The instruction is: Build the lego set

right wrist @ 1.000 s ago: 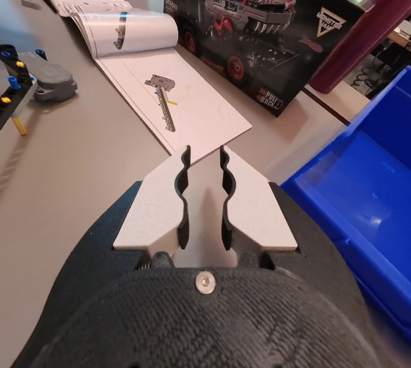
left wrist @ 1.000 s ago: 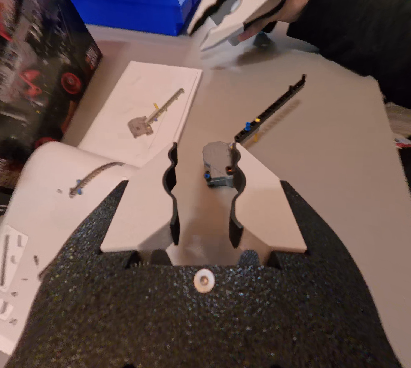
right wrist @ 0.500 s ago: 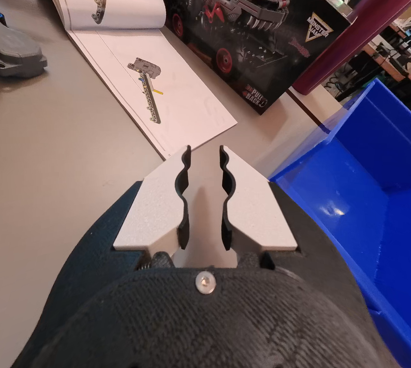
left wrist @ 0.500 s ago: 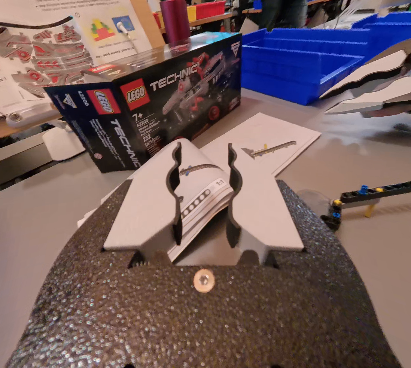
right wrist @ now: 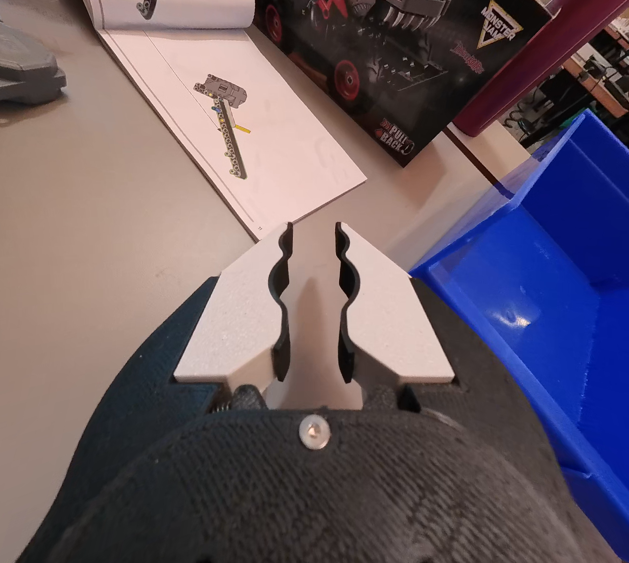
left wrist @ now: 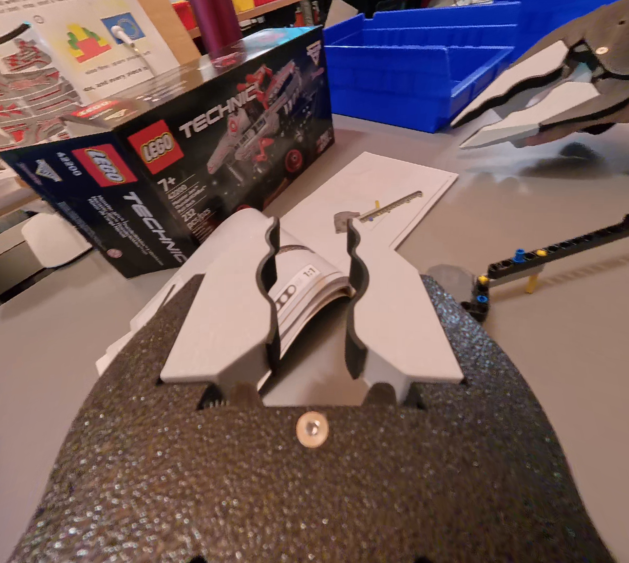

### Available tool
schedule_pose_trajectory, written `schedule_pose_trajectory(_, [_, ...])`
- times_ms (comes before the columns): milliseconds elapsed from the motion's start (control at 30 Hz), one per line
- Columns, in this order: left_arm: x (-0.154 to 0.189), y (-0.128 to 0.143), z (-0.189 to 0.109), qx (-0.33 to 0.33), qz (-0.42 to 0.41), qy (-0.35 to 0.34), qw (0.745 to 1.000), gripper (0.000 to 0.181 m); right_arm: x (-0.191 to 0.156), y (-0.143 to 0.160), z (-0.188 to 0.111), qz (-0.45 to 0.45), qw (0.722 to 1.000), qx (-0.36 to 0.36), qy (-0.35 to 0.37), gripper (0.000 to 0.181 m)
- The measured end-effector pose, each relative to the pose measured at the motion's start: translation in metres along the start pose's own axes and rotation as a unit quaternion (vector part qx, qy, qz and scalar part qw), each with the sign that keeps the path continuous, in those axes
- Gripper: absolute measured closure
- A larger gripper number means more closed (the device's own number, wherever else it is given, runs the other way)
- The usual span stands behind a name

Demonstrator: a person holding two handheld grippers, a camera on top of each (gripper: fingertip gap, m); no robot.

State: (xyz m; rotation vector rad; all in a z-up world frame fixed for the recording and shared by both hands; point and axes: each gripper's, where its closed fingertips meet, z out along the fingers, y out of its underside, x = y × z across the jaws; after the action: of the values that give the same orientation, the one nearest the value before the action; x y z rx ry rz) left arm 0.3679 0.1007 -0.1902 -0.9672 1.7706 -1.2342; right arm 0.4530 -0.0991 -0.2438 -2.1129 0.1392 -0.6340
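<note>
Assembly (left wrist: 558, 257) of black beam with blue and yellow pins sits on the grey bench (left wrist: 510, 410) at the right edge of the left wrist view, its grey block end (right wrist: 23, 70) showing at the far left of the right wrist view. A second ago the left tool (left wrist: 311, 291) pointed down with that block just between its fingertips; now it has swung up and leftward, and the assembly lies off to its right, untouched. Its jaws are spread apart and hold nothing; the curled page of the instruction booklet (left wrist: 367, 192) only shows through the gap.

The right tool (right wrist: 313, 274) has drifted on over the bench toward the lower edge of the booklet's flat page, with the blue bin (right wrist: 527, 291) filling the lower right of its frame. Its jaws stand parted too, with nothing between them. From the left wrist view it hangs in the upper right, above the bench and in front of the bins.

The set's box (left wrist: 204, 152) stands behind the booklet, a maroon bottle (left wrist: 214, 12) beyond it.

My reading: both tools have left the build, probably to check the open page and fetch the next piece. The build looks to be at an early stage.
</note>
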Motion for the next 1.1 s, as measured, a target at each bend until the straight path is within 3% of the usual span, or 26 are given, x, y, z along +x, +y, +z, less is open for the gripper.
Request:
schedule_pose_trajectory(267, [0.028,0.006,0.003,-0.023,0.005,0.074,0.997,0.143,-0.001,0.002,0.001,0.002,1.0,-0.002,-0.001,0.159])
schedule_pose_trajectory(667, [0.017,0.005,0.003,-0.02,0.019,0.037,0.999,0.145,0.002,0.002,0.001,0.0,1.0,0.0,0.009,0.16])
schedule_pose_trajectory(1100, [0.019,0.008,0.004,-0.026,0.022,0.041,0.999,0.146,0.002,0.003,0.001,-0.004,1.0,-0.005,0.008,0.16])
